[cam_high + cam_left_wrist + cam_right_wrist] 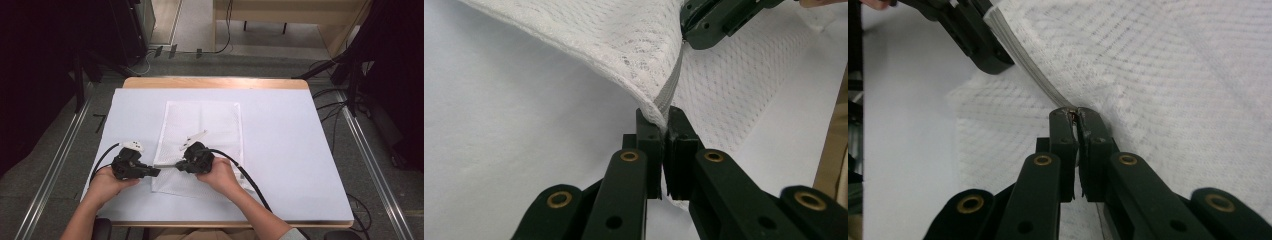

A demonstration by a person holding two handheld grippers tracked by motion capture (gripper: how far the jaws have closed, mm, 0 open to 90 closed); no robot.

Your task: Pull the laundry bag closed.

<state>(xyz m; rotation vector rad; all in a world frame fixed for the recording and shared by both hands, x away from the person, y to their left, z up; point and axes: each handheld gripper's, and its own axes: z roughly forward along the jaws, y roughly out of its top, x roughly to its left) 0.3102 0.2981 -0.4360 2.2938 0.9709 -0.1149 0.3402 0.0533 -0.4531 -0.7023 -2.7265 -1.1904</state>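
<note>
We had both tools, left tool [154, 172] and right tool [179, 166], clamped tight on the white mesh bag's [202, 125] zipper edge [669, 92] over the desk [285, 145].

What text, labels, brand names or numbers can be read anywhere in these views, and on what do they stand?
None: no readable text in the three views.
White mesh bag: plain netting and zipper, no label showing.
Left gripper and right gripper: black, no markings seen.
White table cover: blank.
Dark equipment at the edges of the high view: too dark and small to tell.
</note>
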